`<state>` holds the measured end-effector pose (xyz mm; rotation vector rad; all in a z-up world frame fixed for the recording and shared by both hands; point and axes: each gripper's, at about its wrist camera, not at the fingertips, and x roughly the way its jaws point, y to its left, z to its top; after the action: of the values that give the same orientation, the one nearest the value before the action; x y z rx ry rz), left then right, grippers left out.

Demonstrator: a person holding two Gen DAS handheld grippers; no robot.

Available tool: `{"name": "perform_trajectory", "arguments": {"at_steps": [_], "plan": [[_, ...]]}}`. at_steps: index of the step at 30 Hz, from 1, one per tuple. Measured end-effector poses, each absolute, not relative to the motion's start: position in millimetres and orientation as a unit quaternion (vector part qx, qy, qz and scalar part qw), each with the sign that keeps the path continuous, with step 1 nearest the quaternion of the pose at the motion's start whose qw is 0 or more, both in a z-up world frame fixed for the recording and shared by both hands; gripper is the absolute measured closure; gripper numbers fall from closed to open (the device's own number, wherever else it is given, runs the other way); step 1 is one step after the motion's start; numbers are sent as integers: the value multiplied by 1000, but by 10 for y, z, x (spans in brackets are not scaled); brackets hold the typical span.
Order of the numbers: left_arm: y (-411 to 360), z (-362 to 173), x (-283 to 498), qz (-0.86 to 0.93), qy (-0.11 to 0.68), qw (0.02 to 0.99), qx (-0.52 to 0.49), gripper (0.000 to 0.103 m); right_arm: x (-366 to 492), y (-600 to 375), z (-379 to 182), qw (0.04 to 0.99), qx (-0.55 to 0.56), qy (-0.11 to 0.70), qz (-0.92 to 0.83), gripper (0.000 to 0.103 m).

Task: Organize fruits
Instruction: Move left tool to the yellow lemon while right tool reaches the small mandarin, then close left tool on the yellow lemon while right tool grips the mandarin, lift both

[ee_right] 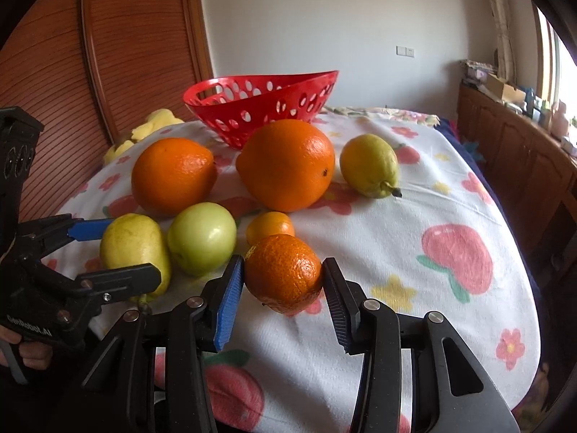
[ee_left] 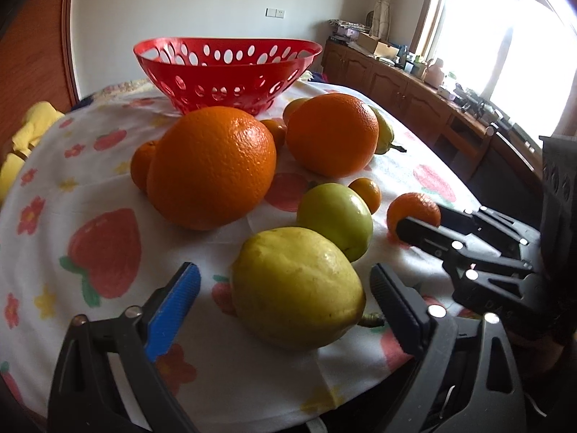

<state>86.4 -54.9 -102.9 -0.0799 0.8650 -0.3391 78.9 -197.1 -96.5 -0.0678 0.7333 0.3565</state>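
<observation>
Fruit is all out on the cloth, and as far as I can see the red basket (ee_left: 227, 72) has nothing in it, so I think the job has only just begun.

From the left wrist, the left gripper (ee_left: 285, 303) is spread around a big yellow pear (ee_left: 297, 288). The pear sits right between its fingers, but there is a gap on both sides, so nothing is gripped. Just past the pear is a green apple (ee_left: 335, 218), touching it or nearly so. Farther ahead stand two big oranges (ee_left: 212, 166), and the basket is behind them. They may block the straight way to the basket, so the pear would have to go up and over.

From the right wrist, the right gripper (ee_right: 283, 288) is squeezing a mandarin (ee_right: 283, 274) with both pads pressed on it. It sits low on the flowery tablecloth (ee_right: 414, 252); I cannot tell if it has left the cloth. A tiny orange (ee_right: 270, 227) is just ahead. A second pear (ee_right: 369, 166) lies ahead to the right. The basket is far ahead, behind the oranges.
</observation>
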Motion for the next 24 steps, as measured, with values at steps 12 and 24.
{"name": "perform_trajectory", "arguments": {"at_steps": [12, 24], "plan": [[-597, -1034, 860, -180, 420, 889, -39, 32, 800, -1974, -1013, 916, -32, 361, 171, 57], [-498, -888, 730, -182, 387, 903, -35, 33, 794, -1951, -1025, 915, -44, 361, 175, 58]]}}
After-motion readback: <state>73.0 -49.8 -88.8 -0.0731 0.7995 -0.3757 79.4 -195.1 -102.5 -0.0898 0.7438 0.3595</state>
